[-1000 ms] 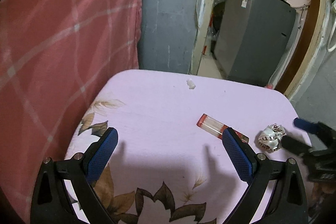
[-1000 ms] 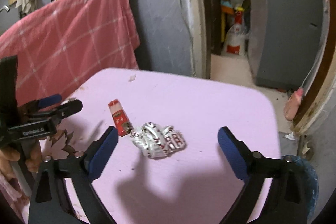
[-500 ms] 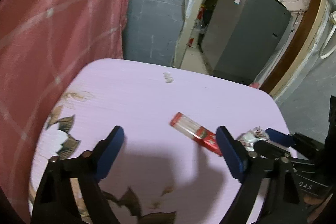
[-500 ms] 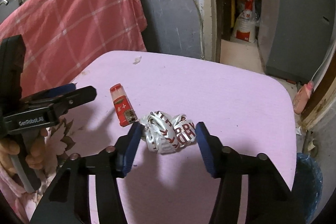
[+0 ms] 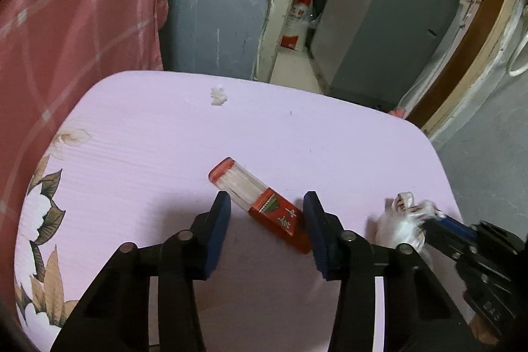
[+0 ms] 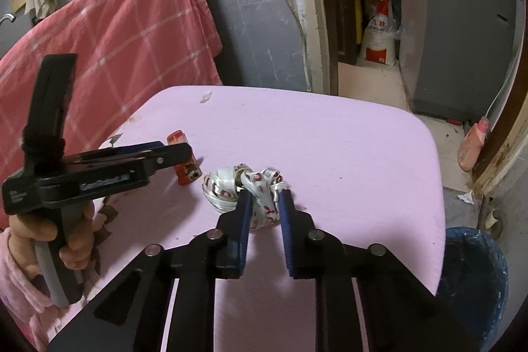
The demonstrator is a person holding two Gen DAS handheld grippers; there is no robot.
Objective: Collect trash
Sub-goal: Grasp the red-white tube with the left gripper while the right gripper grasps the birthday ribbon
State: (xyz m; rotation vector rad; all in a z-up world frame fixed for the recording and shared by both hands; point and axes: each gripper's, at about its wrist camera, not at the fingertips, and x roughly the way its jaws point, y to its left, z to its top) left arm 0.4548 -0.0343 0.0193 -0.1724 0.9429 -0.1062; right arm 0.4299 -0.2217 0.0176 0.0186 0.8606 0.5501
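A red box with a clear end [image 5: 260, 203] lies slantwise on the pink table [image 5: 148, 137]. My left gripper [image 5: 266, 213] straddles it and its jaws are closing; the pads stand close on either side without a clear squeeze. From the right wrist view that left gripper [image 6: 171, 154] covers part of the box [image 6: 180, 141]. My right gripper [image 6: 264, 205] is shut on a crumpled white-and-red ribbon wad [image 6: 224, 190]. That wad [image 5: 399, 220] also shows at the table's right edge, with the right gripper [image 5: 442, 225] on it.
A small white scrap [image 5: 218, 96] lies near the table's far edge. A pink checked cloth [image 5: 66, 22] hangs along the left side. A blue-lined bin [image 6: 472, 269] stands on the floor off the table's right corner. A grey cabinet [image 5: 386, 32] stands beyond the doorway.
My left gripper moved right over the red box and its jaws narrowed around it. My right gripper's jaws came together on the ribbon wad.
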